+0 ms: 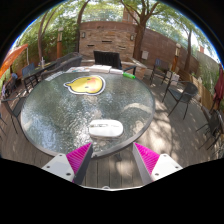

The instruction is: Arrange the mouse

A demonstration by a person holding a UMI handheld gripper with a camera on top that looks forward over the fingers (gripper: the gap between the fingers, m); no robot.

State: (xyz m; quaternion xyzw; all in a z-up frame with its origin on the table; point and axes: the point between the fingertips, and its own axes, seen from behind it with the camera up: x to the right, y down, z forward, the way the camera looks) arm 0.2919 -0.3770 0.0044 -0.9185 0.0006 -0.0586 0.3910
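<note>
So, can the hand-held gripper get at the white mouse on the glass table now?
Probably yes: the mouse lies just ahead of the open hand-held gripper, with only bare table between.

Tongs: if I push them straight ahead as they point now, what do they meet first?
Most likely the white mouse, which lies on the round glass table just ahead of the open tongs, about centred between them. Nothing shows between. Depth is unclear, so they might catch the table's near rim first.
</note>
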